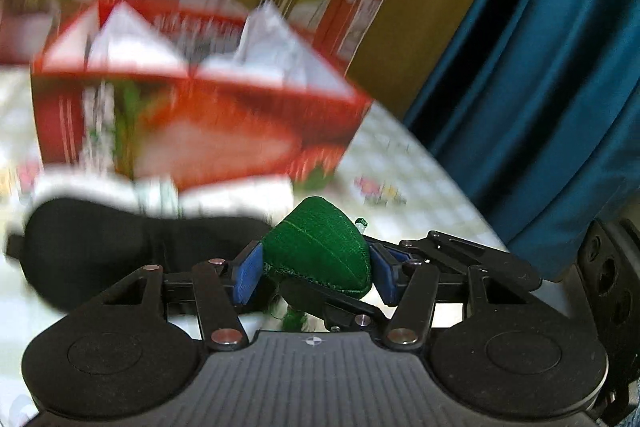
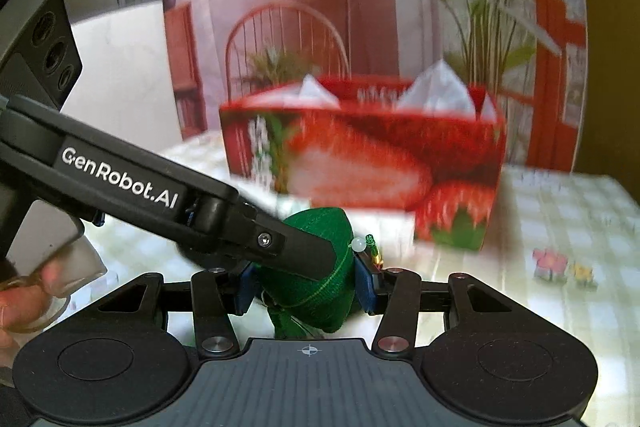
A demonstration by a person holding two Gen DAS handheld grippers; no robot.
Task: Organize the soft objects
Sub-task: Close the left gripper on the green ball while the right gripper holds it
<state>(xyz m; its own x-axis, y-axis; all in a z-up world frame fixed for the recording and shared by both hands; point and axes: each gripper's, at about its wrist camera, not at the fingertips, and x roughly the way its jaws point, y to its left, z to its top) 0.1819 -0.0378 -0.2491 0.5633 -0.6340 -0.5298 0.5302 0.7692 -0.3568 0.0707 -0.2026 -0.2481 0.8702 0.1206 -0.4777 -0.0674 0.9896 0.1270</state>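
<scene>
Green pouch pinched between two sets of fingers

Green fabric bulges between the blue pads, and both hands are on it! The left gripper has its fingers clamped on the flanks of the green pouch, one pad pressing either side. The right gripper is clamped on the same green pouch from its own angle, and in its view one black finger of the left gripper lies across the top of the fabric.

The pouch looks stuffed and woven, with a stitched seam across its dome, so I judge it light, squashy and not slippery; the cloth should give under the pads rather than slide. The fat middle is the place to hold. A pale bead and a small trim sit at one end, and a green tassel hangs below: poor handles, likely to snag.

Further out, a black eye mask lies on the checked table, just left of the pouch. Behind it stands the strawberry-printed box, open-topped with white paper showing, the likely drop point.
</scene>
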